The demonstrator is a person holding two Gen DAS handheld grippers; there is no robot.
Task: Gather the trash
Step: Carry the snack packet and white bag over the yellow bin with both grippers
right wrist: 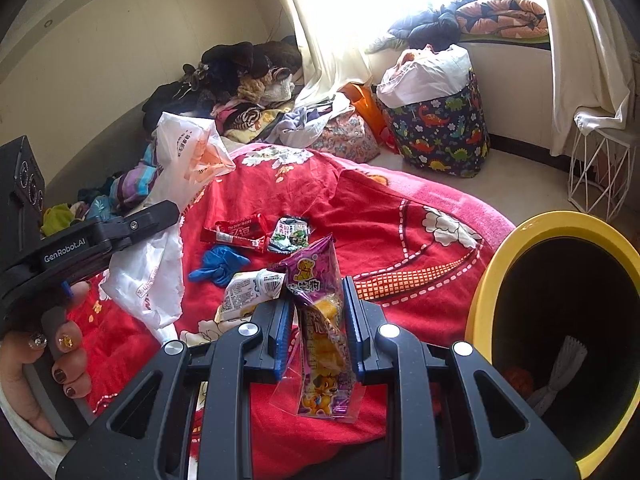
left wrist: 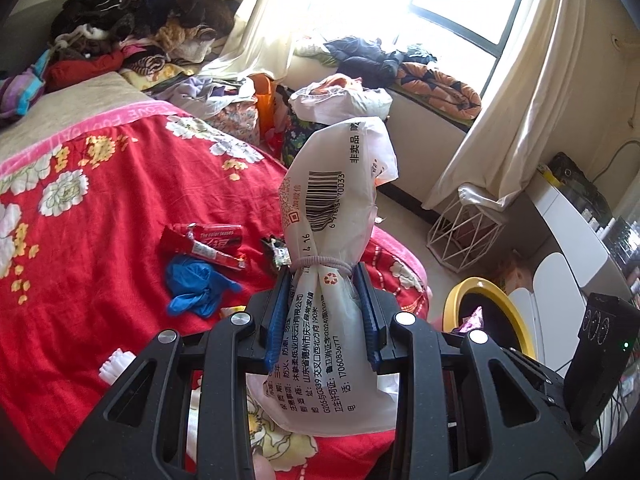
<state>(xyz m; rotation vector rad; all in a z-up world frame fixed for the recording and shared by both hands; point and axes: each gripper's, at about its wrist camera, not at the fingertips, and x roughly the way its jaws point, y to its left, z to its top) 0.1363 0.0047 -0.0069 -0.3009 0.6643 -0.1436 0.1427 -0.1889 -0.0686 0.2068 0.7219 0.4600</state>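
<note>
Plastic film, white and printed with a barcode, forms the tissue wrapper that the left gripper holds. Its jaws are clenched on the wrapper just below a hair tie that cinches it, so the pads bear on the narrow part and the loose upper half stands free above the bed. This hold keeps the limp film from folding over the lens.

The right gripper has its jaws clamped on a purple snack packet with a cartoon dog on it. The packet is gripped near its middle and hangs below the jaws, clear of the red bedspread.

The yellow-rimmed bin stands just beside the bed, on the right gripper's side, with some rubbish already inside. Both loads are therefore held off the bed, probably ready for transfer to it.

Remaining trash lies on the bedspread:
- a red wrapper;
- a blue glove, knotted;
- a small green-and-black sachet;
- a white printed packet, just beside the right jaws.

A hand grips the left gripper's handle in the right wrist view.
</note>
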